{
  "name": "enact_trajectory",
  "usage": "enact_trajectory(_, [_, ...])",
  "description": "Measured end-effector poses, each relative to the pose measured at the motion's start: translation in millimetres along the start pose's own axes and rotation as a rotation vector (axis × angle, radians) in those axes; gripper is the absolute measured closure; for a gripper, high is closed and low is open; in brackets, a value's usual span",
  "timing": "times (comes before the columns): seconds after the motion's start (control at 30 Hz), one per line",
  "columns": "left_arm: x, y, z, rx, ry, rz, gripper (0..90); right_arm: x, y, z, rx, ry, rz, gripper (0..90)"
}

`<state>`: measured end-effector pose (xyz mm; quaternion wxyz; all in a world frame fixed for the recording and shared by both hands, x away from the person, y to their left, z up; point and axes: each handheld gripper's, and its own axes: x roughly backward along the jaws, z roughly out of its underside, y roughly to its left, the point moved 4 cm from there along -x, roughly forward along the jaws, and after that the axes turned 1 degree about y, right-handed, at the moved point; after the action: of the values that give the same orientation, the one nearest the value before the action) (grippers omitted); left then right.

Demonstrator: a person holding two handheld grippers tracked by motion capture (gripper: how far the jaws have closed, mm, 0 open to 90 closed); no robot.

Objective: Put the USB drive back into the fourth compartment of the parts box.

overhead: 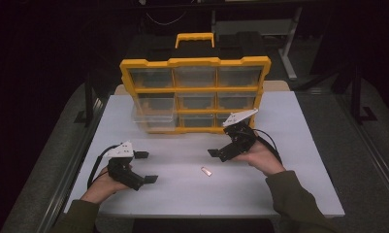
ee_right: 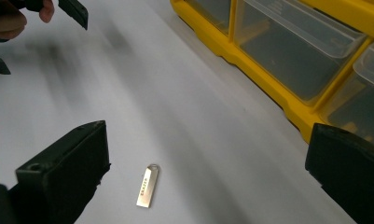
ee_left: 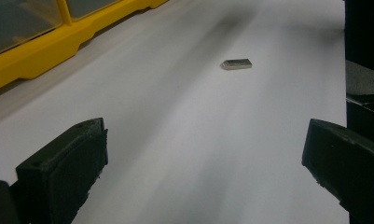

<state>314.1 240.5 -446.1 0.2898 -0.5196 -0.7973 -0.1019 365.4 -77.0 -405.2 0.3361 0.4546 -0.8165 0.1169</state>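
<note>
Nearest the person, at the table's front left, the left gripper (overhead: 144,167) is held just above the white table (overhead: 289,145) with its two black jaws spread wide and nothing between them. Across from it, a little farther in on the right, the right gripper (overhead: 220,154) hangs the same way, jaws wide apart and empty, a grey plate on top and a cable trailing back past the hand (overhead: 261,158).

Between the two grippers, lying flat on the bare tabletop and touching neither, is a small metal USB stick (overhead: 206,171). In the right gripper view it sits just ahead of the jaws, a loop at one end and tiny lettering along its face, too small to read.

Beyond them stands a yellow drawer cabinet (overhead: 195,92) with clear plastic drawers and a handle on top. One clear drawer (overhead: 154,115) at its lower left is pulled partway out.
</note>
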Motion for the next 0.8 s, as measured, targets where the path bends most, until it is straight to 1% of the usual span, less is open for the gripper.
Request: enact_trajectory(0.8, [0.1, -0.1, -0.5, -0.002, -0.003, 0.001, 0.0, -13.9, 5.6, -12.5, 0.018, 0.008, -0.023, 0.0])
